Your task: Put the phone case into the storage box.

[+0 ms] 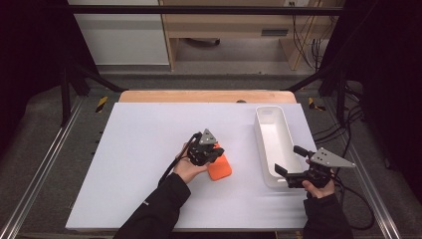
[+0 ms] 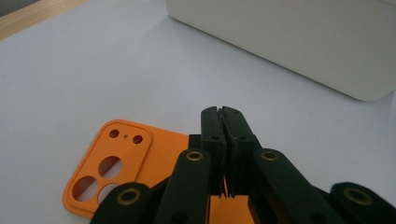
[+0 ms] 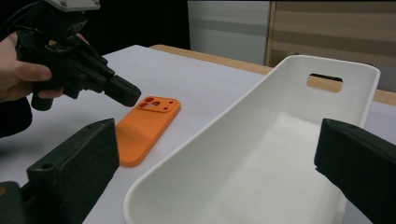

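Two tongs at work. Left tongs clenched, jaws pressed together with nothing between, hovering over orange phone case flat on table. Right tongs spread wide around near end of white tray, pads not touching. Step: pick up case, probably for tray. Next: reopen, grasp case edge.

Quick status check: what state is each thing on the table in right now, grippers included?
Orange phone case: lying flat on the table, back side up, not gripped.
White bin: upright, empty.
Left gripper: jaws shut, nothing between them, over the case.
Right gripper: jaws open, astride the bin's near end.
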